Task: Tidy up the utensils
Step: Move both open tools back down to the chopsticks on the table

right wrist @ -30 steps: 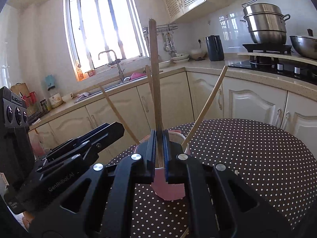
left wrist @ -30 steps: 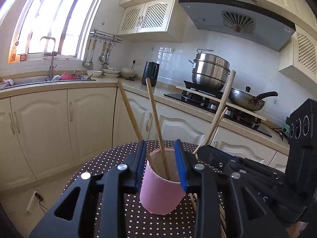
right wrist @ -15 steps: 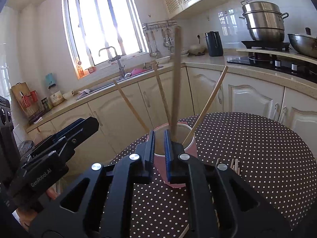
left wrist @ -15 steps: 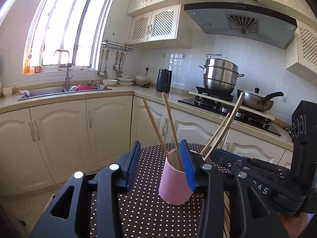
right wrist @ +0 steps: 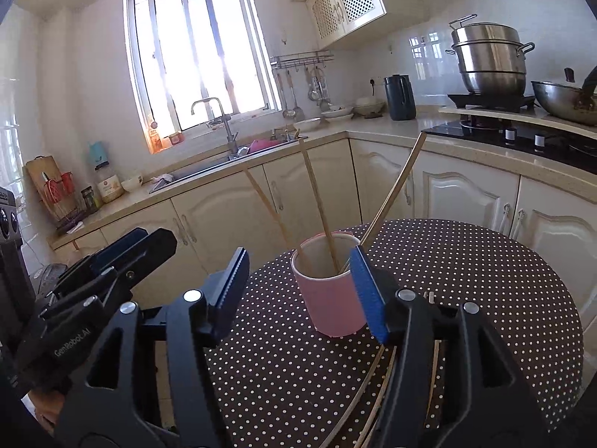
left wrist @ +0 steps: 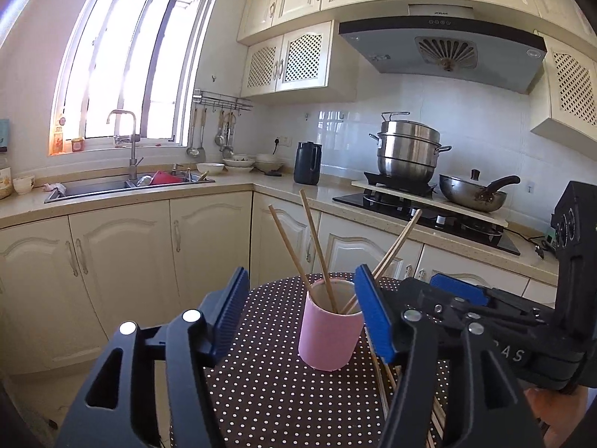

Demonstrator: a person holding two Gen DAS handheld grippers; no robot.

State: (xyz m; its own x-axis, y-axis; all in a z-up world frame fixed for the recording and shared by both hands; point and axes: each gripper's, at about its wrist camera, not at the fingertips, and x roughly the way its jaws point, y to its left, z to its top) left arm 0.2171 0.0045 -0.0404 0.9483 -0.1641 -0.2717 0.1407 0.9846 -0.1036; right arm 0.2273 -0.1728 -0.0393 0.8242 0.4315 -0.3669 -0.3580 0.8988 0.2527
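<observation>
Pink cylindrical cup (left wrist: pixel 330 330) holding wooden chopsticks (left wrist: pixel 316 246) on a polka-dot table (left wrist: pixel 268 384), left gripper (left wrist: pixel 300 319) and right gripper (right wrist: pixel 298 291) both just opened wide, nothing between their blue pads

The black left gripper with blue pads (left wrist: pixel 302 317) and the matching black right gripper (right wrist: pixel 298 291) are hovering side by side, angling slightly downward, jaws just opening, gripping nothing.
</observation>
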